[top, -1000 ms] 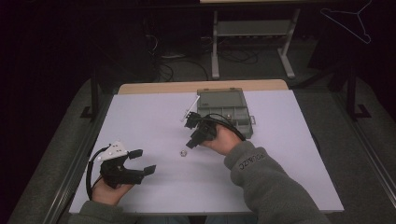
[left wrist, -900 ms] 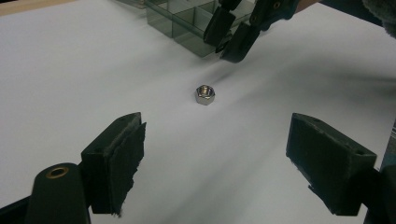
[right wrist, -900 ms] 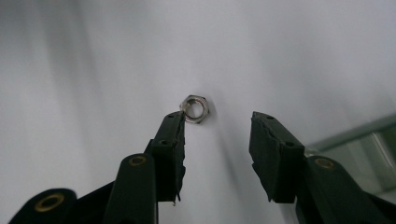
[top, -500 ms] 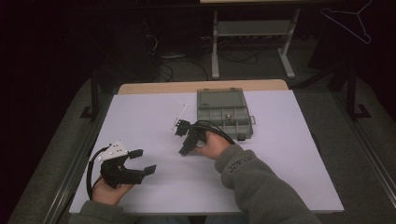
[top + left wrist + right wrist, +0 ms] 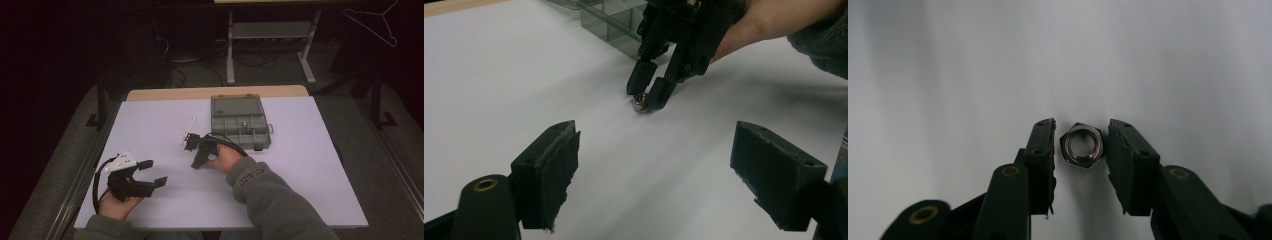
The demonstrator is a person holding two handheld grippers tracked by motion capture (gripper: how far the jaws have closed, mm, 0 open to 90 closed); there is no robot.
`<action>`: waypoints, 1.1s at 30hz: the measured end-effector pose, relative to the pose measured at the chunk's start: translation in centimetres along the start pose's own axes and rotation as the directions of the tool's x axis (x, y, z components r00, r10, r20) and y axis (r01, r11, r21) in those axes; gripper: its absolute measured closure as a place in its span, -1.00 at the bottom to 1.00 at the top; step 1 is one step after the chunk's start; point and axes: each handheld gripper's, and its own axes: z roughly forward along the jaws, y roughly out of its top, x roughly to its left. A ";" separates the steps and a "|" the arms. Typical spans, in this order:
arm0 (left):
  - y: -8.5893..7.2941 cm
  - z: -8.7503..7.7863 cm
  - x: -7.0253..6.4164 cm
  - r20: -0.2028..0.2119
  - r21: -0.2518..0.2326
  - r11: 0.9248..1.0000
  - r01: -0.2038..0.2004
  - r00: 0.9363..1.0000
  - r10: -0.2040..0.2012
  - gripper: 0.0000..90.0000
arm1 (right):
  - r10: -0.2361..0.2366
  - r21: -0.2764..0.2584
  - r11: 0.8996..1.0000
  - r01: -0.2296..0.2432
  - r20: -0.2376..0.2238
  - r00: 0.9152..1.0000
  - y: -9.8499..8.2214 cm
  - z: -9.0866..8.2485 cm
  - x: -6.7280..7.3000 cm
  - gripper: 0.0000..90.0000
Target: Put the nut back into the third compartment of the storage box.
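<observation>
A small silver hex nut (image 5: 1081,145) lies flat on the white table (image 5: 300,165), its hole facing up. My right gripper (image 5: 1080,145) points down at it, one jaw on each side, with a thin gap left at either flank. The left gripper view shows the nut (image 5: 640,101) on the table between the right gripper's (image 5: 646,97) tips. In the high view the right gripper (image 5: 196,164) is at the table's middle. My left gripper (image 5: 152,173) rests near the front left, open wide and holding nothing, its pads (image 5: 556,165) aimed at the nut.
A grey compartment box (image 5: 240,120) stands open at the back centre, just beyond the right hand. The wooden table edge (image 5: 215,93) runs behind it. A metal rack (image 5: 270,35) and cables (image 5: 185,70) are on the dark floor beyond.
The right gripper has moved from near the box toward the person and lowered over the nut, which now sits between its jaws. The left gripper has stayed put.
</observation>
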 end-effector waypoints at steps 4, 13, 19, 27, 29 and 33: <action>0.0 0.0 0.0 0.000 -0.001 1.000 0.002 1.000 -0.002 -0.59 | -0.018 0.012 1.000 0.018 0.020 1.000 0.0 0.3 0.2 0.48; 0.0 0.0 0.0 0.000 -0.002 1.000 0.002 1.000 -0.002 -0.59 | -0.020 0.007 1.000 0.020 0.009 1.000 0.0 0.2 0.1 0.54; 0.0 0.0 0.0 0.000 -0.001 1.000 0.002 1.000 -0.002 -0.59 | -0.009 -0.002 1.000 0.009 -0.009 1.000 -0.3 -0.6 0.0 0.54; 0.0 0.0 0.0 0.000 0.000 1.000 -0.001 1.000 0.001 -0.59 | 0.017 -0.038 0.999 -0.017 -0.009 1.000 -1.0 -2.7 -0.6 0.54; 0.0 0.0 0.0 0.000 0.000 1.000 -0.001 1.000 0.001 -0.59 | 0.029 -0.048 0.998 -0.029 -0.001 1.000 -1.4 -3.5 -1.0 0.54; 0.0 0.0 -0.1 0.000 0.002 1.000 0.000 1.000 0.000 -0.59 | 0.066 -0.070 0.995 -0.065 0.006 0.998 -2.2 -4.9 -2.0 0.54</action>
